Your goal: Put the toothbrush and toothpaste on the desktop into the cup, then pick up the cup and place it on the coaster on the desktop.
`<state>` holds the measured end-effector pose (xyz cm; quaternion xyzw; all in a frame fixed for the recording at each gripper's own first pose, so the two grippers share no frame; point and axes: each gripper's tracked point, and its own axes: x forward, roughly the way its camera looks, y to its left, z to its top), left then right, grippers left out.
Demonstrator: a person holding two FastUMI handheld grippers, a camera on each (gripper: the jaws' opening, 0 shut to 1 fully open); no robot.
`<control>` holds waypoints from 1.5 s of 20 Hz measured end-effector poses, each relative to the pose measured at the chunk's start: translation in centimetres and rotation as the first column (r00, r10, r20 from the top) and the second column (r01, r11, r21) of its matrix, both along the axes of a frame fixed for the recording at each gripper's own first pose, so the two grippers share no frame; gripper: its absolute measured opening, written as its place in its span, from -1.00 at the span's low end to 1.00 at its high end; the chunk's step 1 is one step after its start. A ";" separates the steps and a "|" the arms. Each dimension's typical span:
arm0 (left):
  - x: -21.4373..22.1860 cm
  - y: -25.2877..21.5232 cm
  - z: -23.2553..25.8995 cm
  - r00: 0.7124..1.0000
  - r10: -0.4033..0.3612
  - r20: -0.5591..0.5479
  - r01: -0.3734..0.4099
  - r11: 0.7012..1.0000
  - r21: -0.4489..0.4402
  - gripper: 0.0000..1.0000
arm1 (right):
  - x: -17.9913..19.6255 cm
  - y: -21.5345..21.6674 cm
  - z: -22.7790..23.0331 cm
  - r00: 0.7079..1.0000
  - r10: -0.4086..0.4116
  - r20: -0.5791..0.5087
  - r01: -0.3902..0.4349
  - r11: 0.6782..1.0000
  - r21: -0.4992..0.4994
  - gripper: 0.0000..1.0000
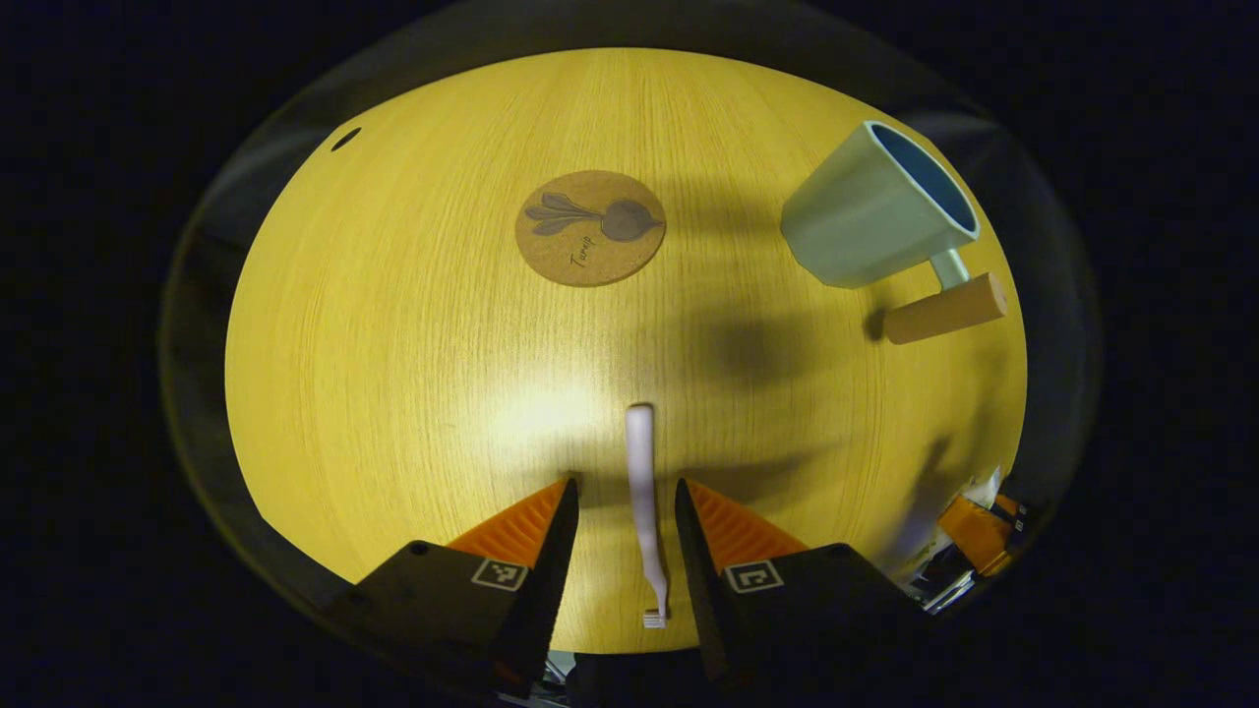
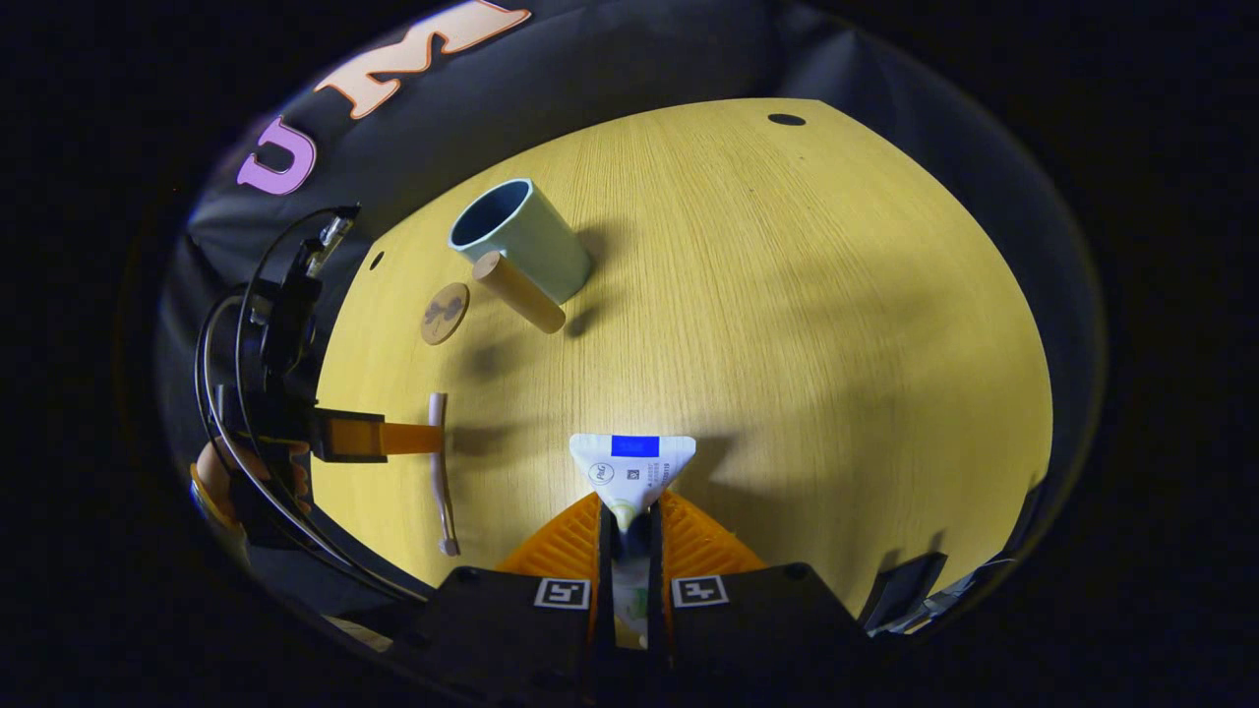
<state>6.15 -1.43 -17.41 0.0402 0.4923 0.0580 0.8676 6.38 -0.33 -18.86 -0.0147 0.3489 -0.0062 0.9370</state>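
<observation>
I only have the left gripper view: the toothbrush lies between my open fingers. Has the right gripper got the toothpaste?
Observer: Yes. In the right gripper view the right gripper is shut on the toothpaste, with the tube's flat end sticking out ahead of the fingers.
Operator: Is the cup empty?
Observer: The right gripper view looks into the cup and nothing shows inside.
Operator: How does my gripper sit from over there?
Observer: The left gripper is level with the middle of the toothbrush, which lies flat on the desktop.
</observation>
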 end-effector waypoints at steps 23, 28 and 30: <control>0.5 -0.7 -0.4 0.999 -0.033 0.010 0.033 0.999 0.005 -1.00 | 0.3 0.0 0.0 1.000 0.001 0.012 -0.001 1.000 0.001 -0.69; 0.8 -1.1 0.3 0.995 -0.043 0.092 0.049 0.997 -0.061 -0.99 | 0.8 0.3 2.2 0.992 0.018 0.122 -0.023 0.999 0.042 -0.68; 1.2 -1.2 2.1 0.984 -0.061 0.168 0.073 0.995 -0.066 -0.99 | 1.4 1.1 4.4 0.981 0.038 0.193 -0.049 0.998 0.050 -0.68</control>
